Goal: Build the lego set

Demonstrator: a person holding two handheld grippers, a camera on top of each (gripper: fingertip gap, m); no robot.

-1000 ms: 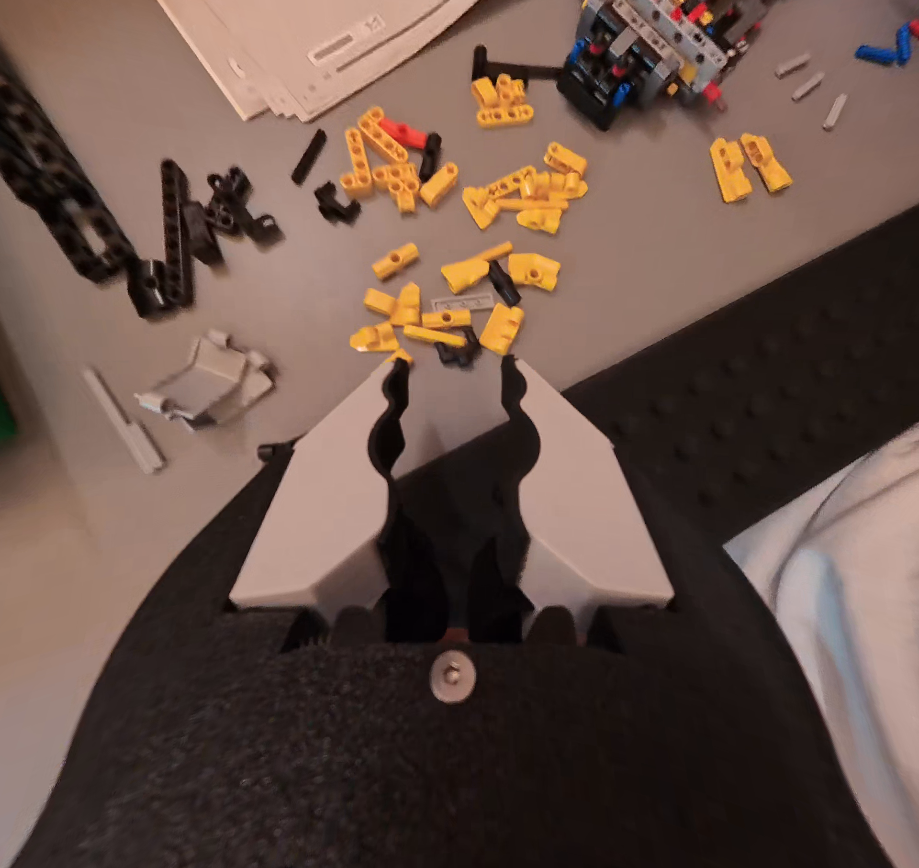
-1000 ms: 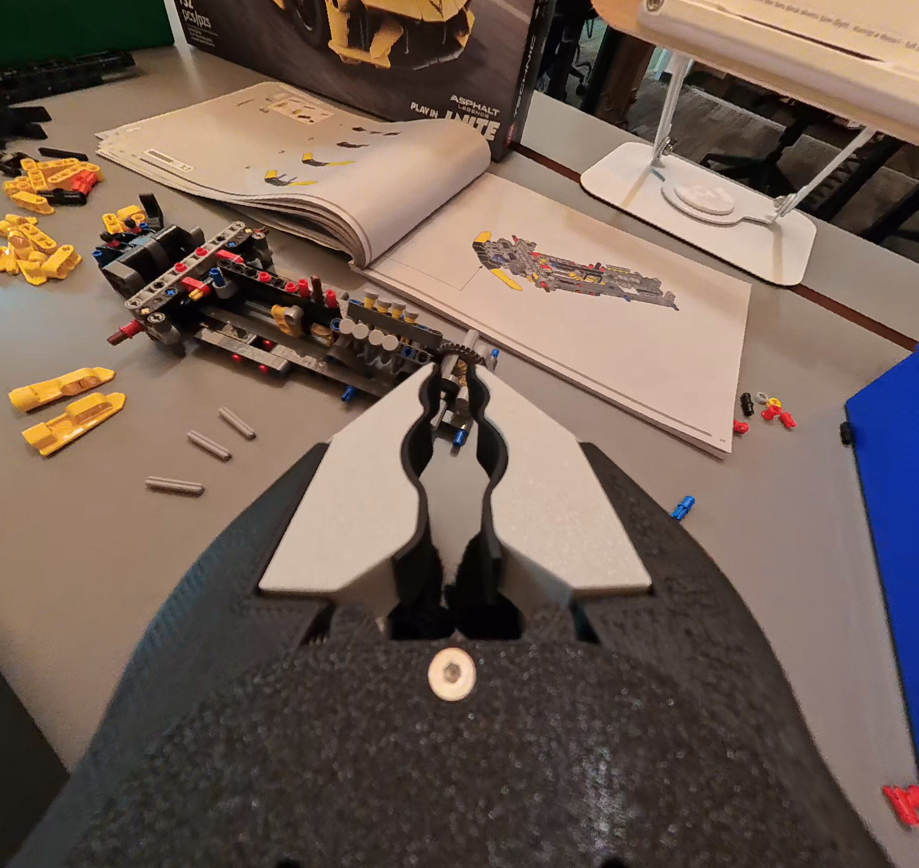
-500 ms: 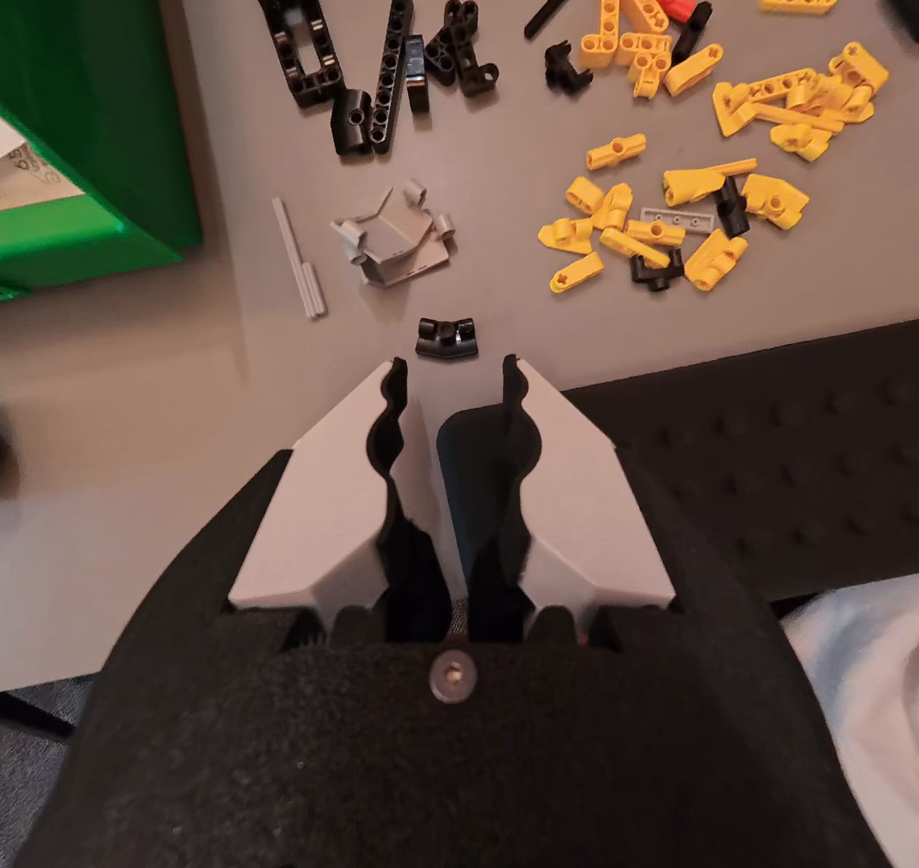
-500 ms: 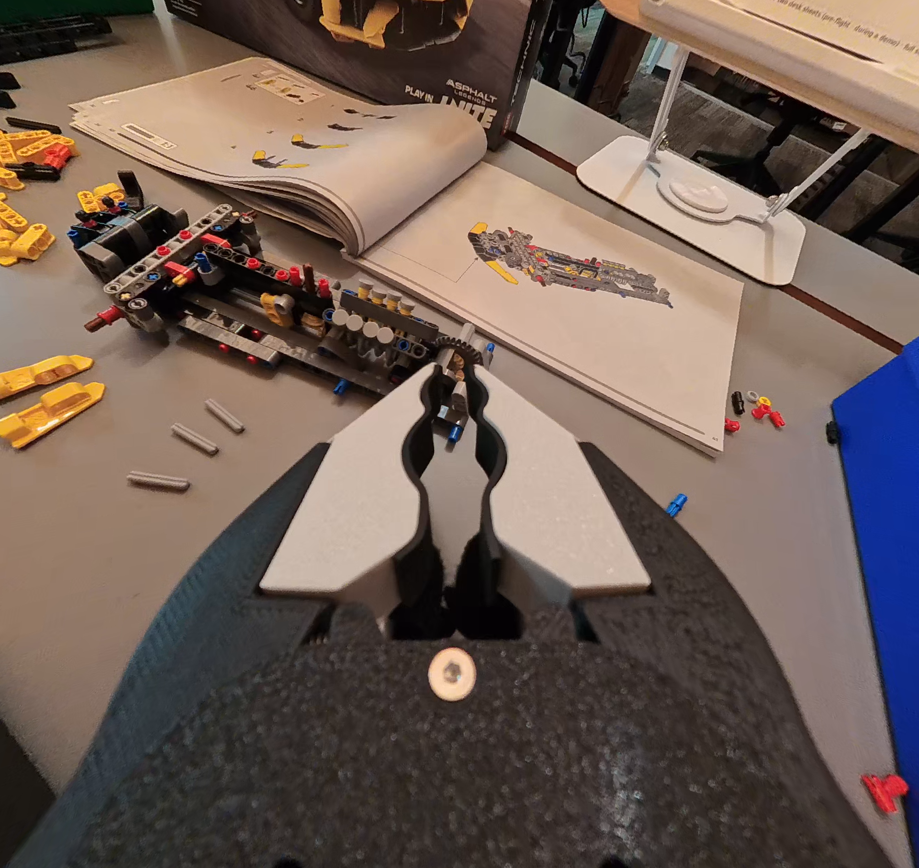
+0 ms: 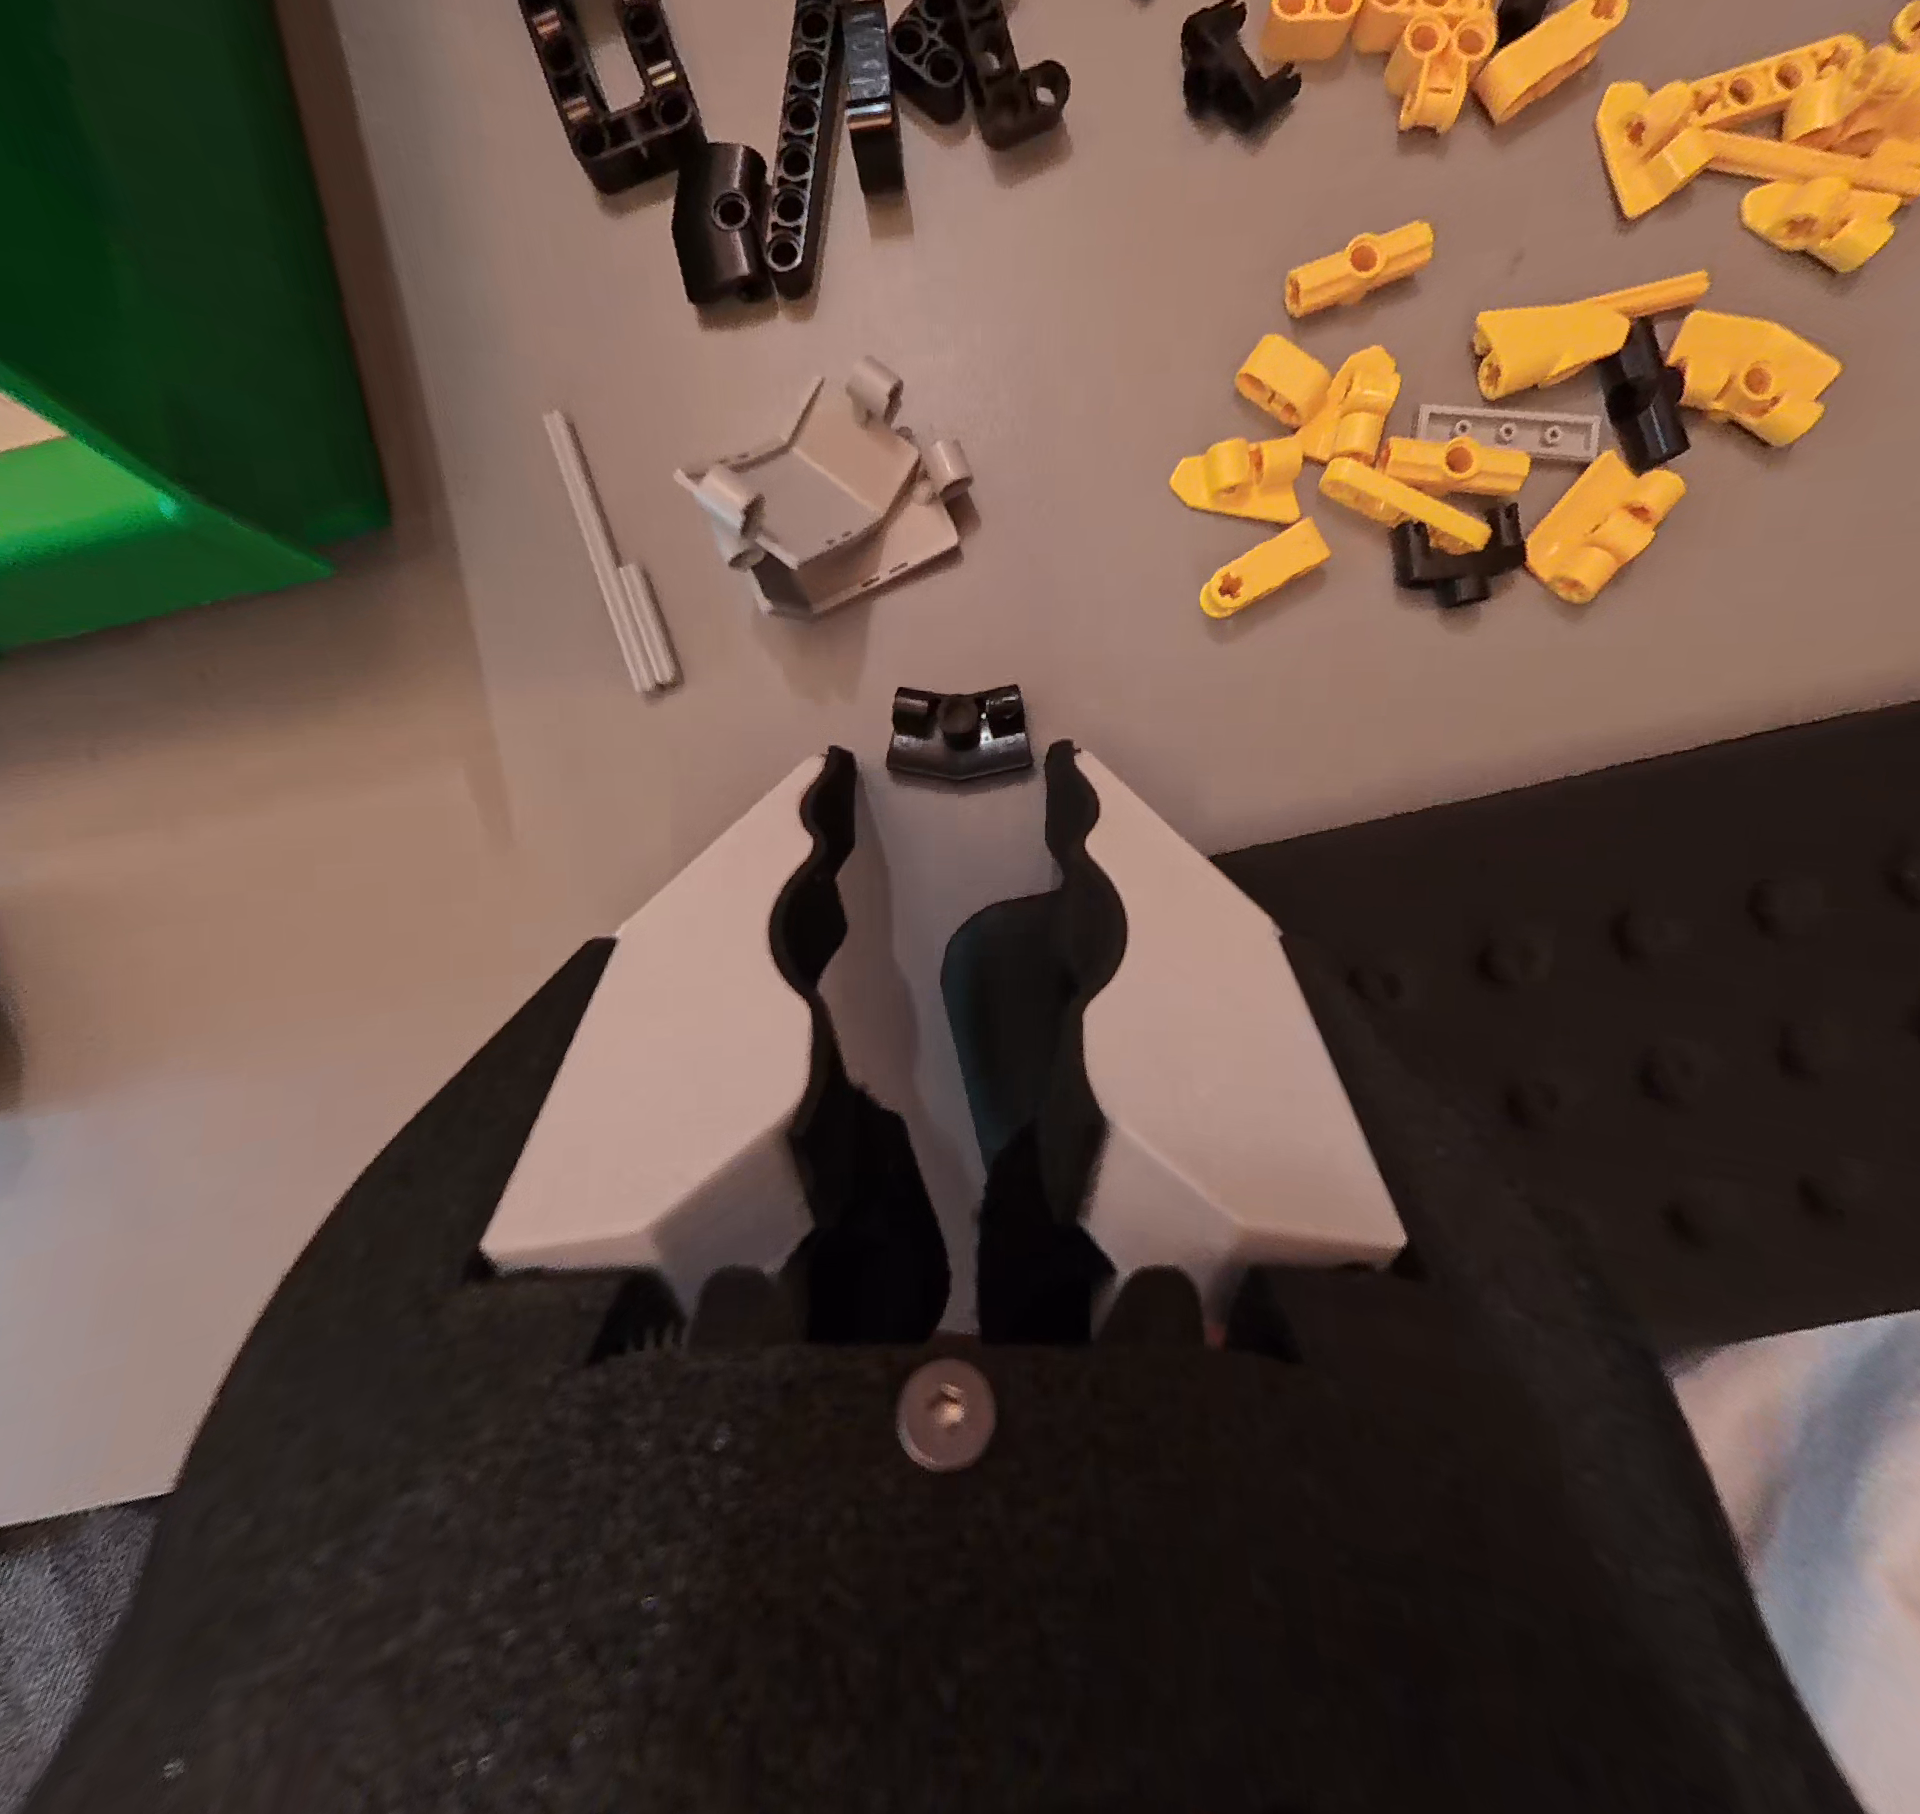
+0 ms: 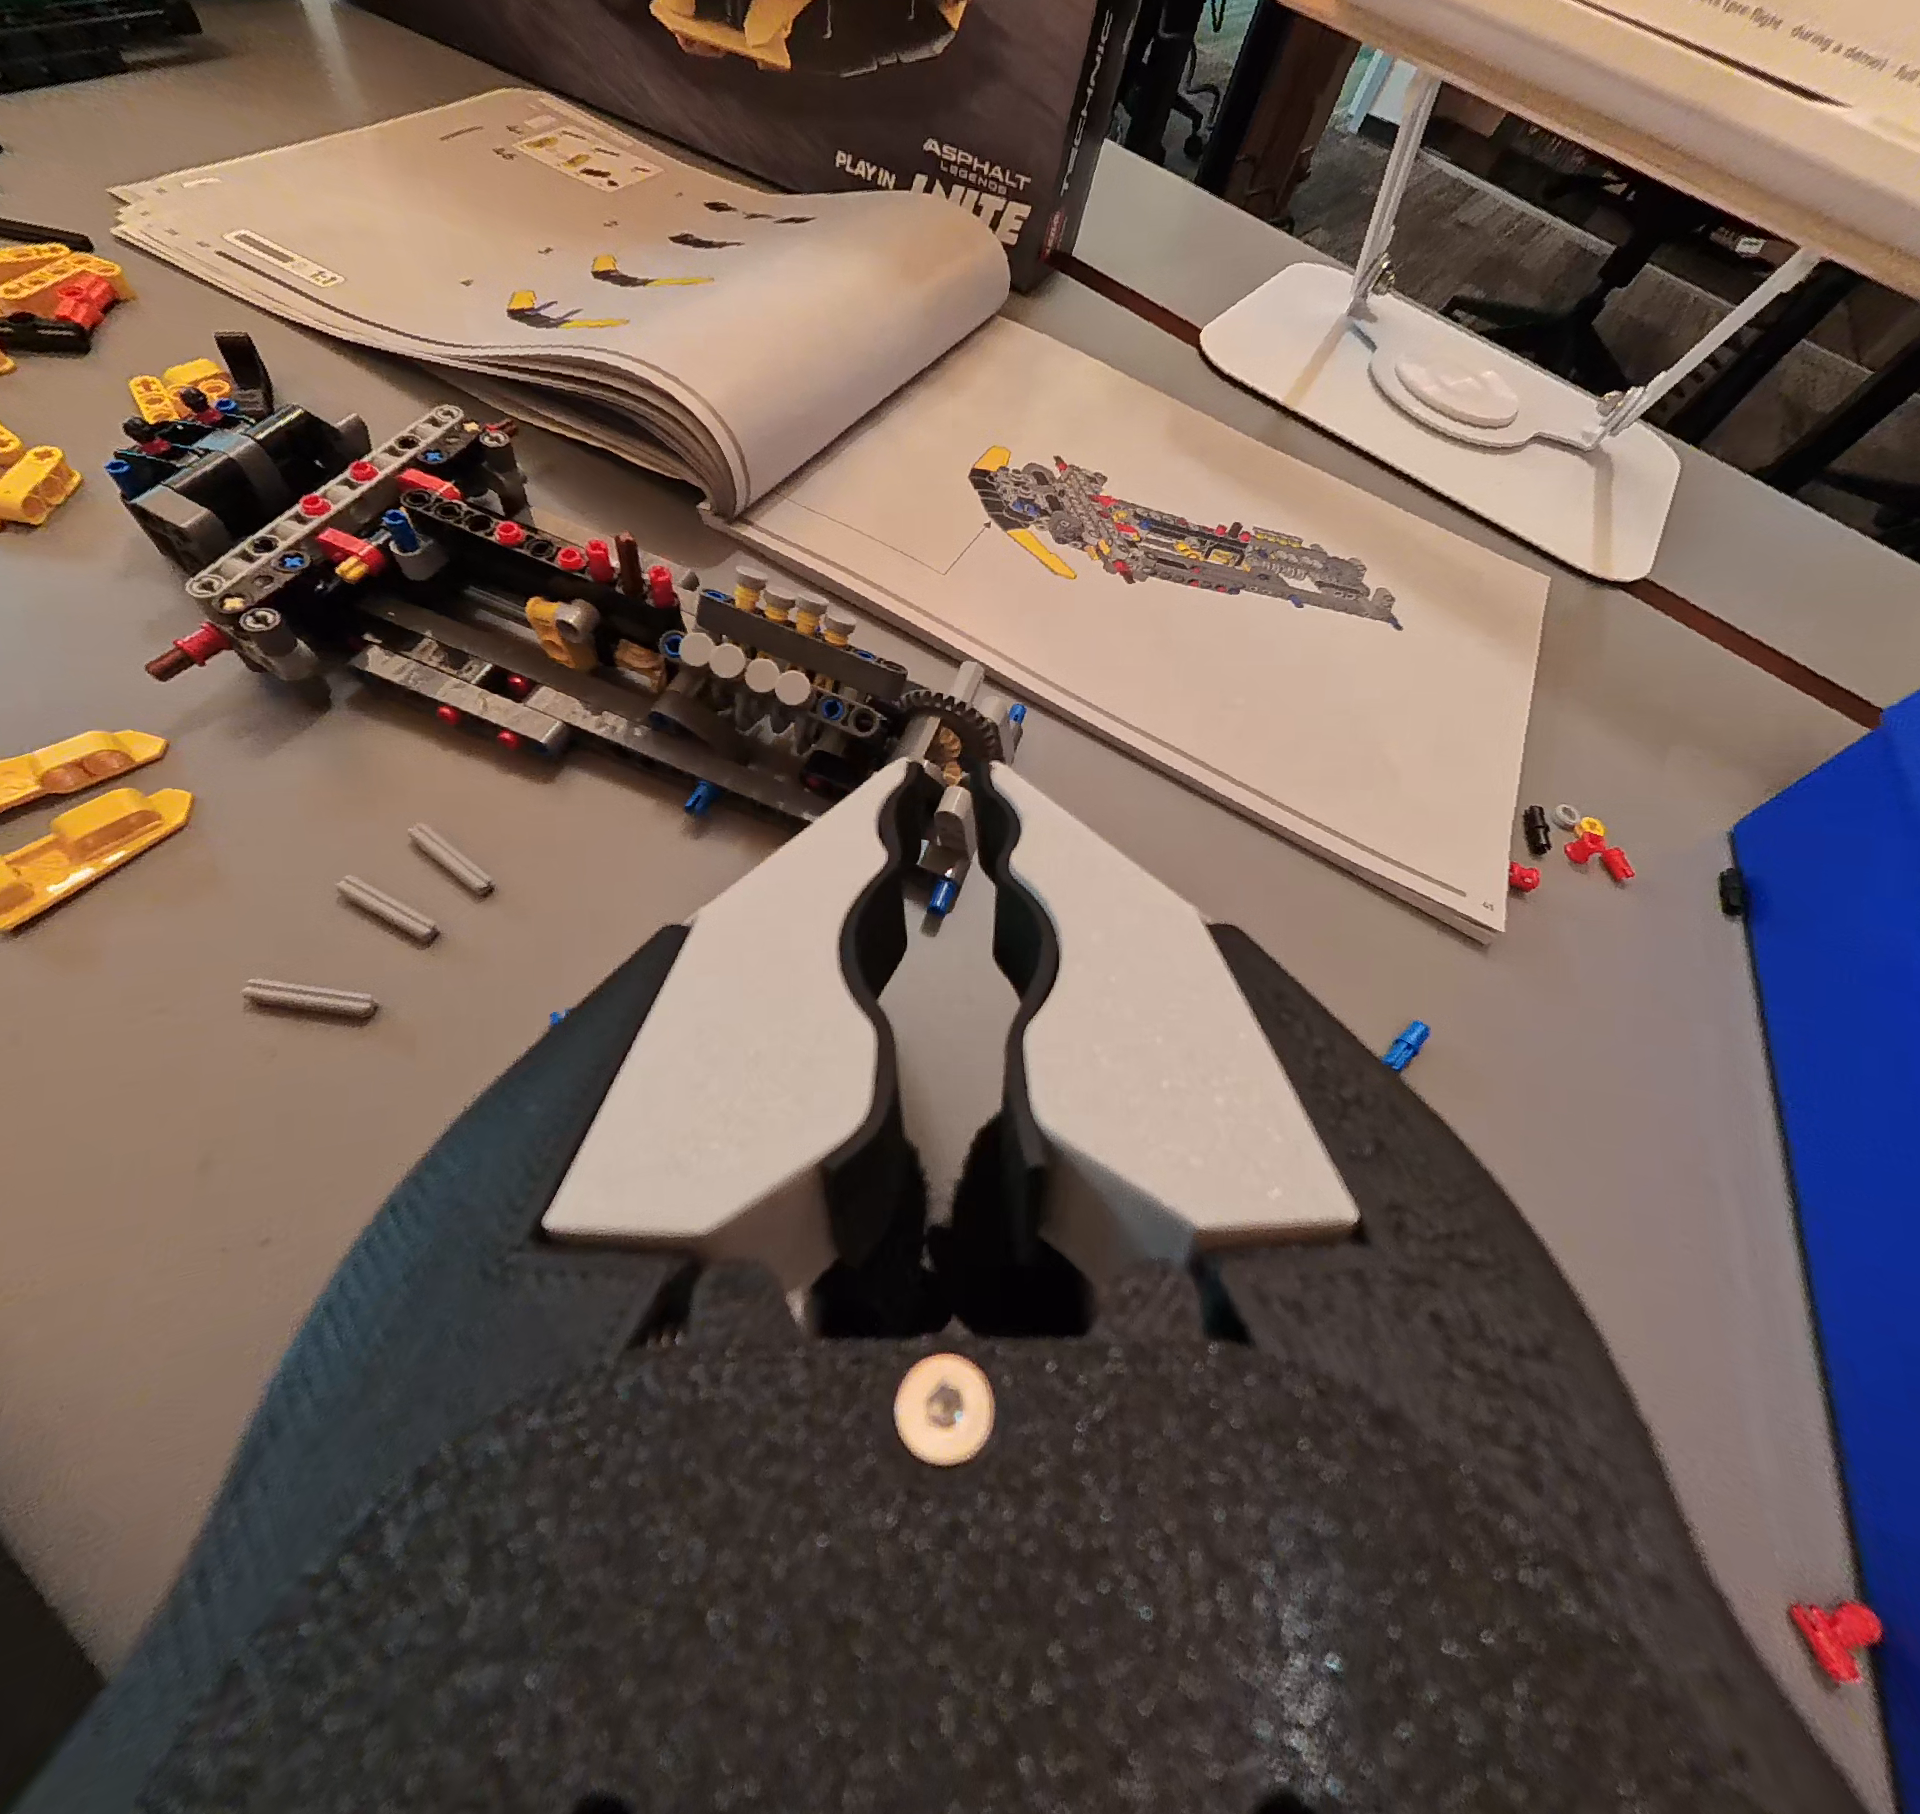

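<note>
Grey tabletop (image 5: 1091, 517) spreads out under both my tongs, strewn with parts. My left gripper (image 5: 951, 756) hangs with its jaws apart and nothing between them, the tips just short of a small black angled connector (image 5: 958, 731), which lies on the table in line with the gap. Beyond that connector sits a grey panel piece (image 5: 831, 491), with two thin grey rods (image 5: 613, 554) off to its left and a green bin (image 5: 156, 310) further left still. Past the panel lie black beams (image 5: 800, 91); to the connector's far right is a scatter of yellow pieces (image 5: 1475, 455). A dark studded mat (image 5: 1610, 1016) lies right of my left gripper.

My right gripper (image 6: 948, 777) has its jaws nearly together, pinched on the near end of the half-built chassis (image 6: 499, 611). Beyond the chassis the instruction booklet (image 6: 1195, 642) lies open, the set's box (image 6: 779, 29) standing behind it. Three grey pins (image 6: 384, 907) lie left of my right gripper, near the chassis.
</note>
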